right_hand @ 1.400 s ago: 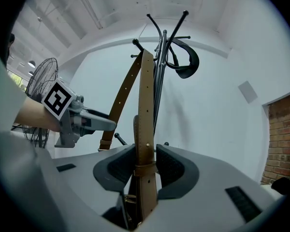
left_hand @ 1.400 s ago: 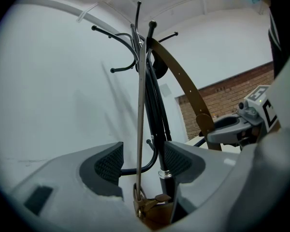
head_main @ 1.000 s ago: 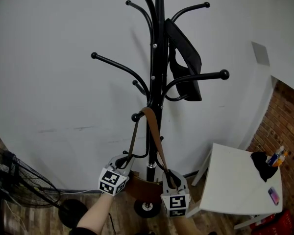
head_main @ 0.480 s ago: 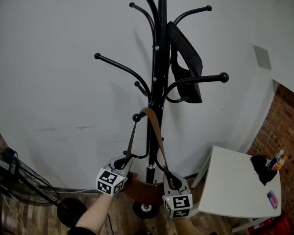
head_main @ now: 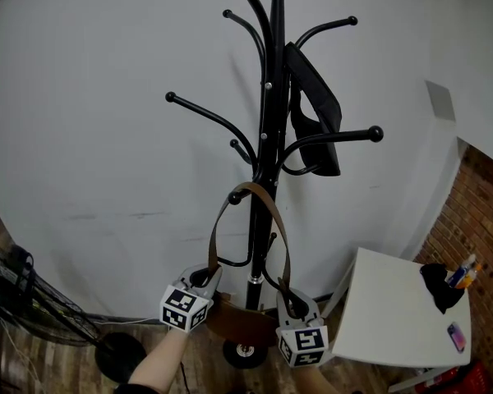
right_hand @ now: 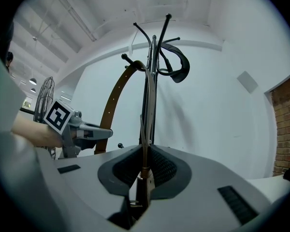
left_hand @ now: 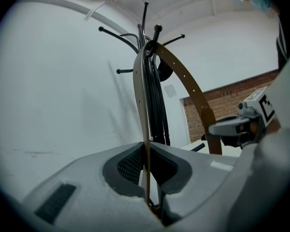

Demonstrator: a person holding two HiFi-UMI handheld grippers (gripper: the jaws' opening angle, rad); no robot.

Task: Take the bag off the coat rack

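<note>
Head view: left gripper (head_main: 204, 279), right gripper (head_main: 291, 305) each clamped on strap (head_main: 248, 186); loop raised above them, apparently to clear coat rack (head_main: 267, 121) hook (head_main: 235, 197).

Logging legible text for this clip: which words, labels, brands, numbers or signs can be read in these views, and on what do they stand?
None can be read.
Left gripper and right gripper: square black-and-white marker patterns only, no letters or digits.
Colourful items on the white table: any labels are too small to read.
Brown strap and coat rack: no print visible.
</note>
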